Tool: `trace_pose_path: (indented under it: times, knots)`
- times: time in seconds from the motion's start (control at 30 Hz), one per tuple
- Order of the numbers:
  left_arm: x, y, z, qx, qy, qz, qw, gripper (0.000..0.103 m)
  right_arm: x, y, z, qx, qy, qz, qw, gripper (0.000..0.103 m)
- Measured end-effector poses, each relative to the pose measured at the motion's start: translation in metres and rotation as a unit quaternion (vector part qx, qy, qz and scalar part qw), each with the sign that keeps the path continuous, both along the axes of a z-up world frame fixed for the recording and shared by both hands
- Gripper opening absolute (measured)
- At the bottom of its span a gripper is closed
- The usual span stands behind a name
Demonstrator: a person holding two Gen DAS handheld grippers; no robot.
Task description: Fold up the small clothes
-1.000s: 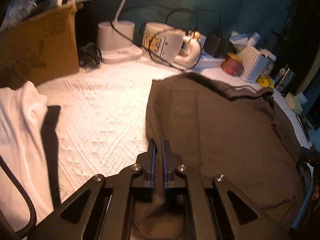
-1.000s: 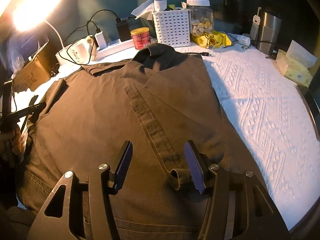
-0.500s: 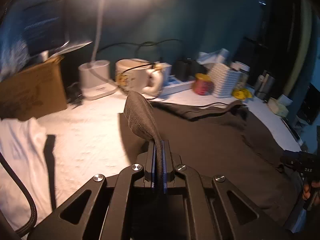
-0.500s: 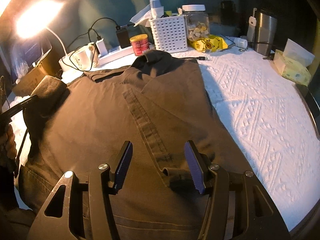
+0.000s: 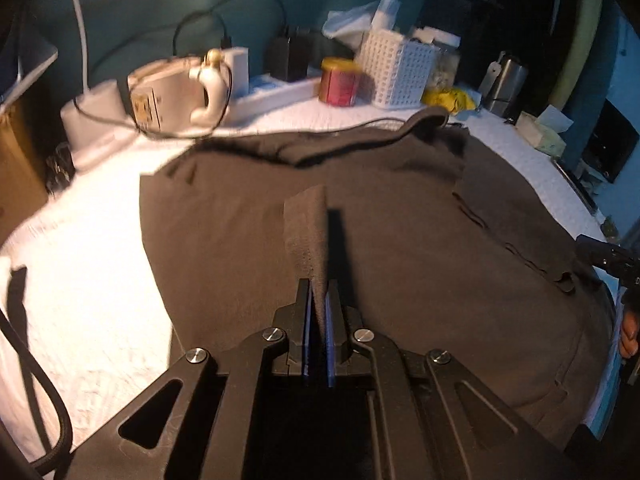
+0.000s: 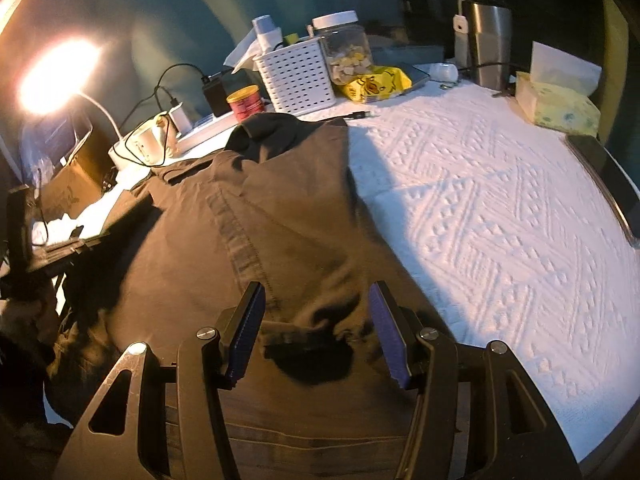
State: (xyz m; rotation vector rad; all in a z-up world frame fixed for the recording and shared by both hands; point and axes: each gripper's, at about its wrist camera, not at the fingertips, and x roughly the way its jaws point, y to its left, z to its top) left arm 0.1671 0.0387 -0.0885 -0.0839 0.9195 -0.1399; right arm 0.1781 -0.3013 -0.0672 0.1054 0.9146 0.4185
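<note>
Brown shirt (image 5: 400, 248) sleeve pinched in our left hand-held gripper (image 5: 318, 300); right hand-held gripper (image 6: 316, 320) gapes wide, empty, over its hem.

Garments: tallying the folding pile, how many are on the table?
2 visible: brown shirt spread across the middle, one flap pinched in the left tongs; white garment at the left edge. Others may be hidden.
</note>
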Motion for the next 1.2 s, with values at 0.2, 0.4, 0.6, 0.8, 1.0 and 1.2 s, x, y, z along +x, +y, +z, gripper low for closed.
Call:
trace_pose_path:
  times: [0.2, 0.4, 0.6, 0.8, 1.0, 1.2]
  knots:
    - [-0.019, 0.001, 0.008, -0.015, 0.003, 0.003, 0.9999, 0.005, 0.0, -0.011, -0.004, 0.01, 0.002, -0.003, 1.0, 0.058]
    - [-0.039, -0.002, 0.021, -0.058, 0.007, -0.02, 0.9981, 0.023, 0.003, -0.02, -0.004, 0.009, -0.002, -0.008, 1.0, 0.058]
    - [-0.055, 0.014, 0.031, -0.029, -0.008, 0.007, 0.9995, 0.04, 0.005, -0.028, 0.001, 0.007, -0.011, -0.017, 1.0, 0.058]
    - [-0.058, 0.034, 0.01, -0.031, 0.016, 0.02, 0.9992, 0.042, 0.003, -0.03, -0.002, 0.003, -0.008, -0.018, 1.0, 0.058]
    - [-0.069, 0.004, -0.001, -0.068, 0.039, -0.031, 0.9964, 0.043, -0.001, -0.028, -0.002, 0.0, -0.008, -0.017, 1.0, 0.058]
    - [-0.067, -0.038, 0.009, -0.053, 0.036, -0.096, 0.9933, 0.043, -0.004, -0.028, -0.004, -0.001, -0.004, -0.019, 1.0, 0.058]
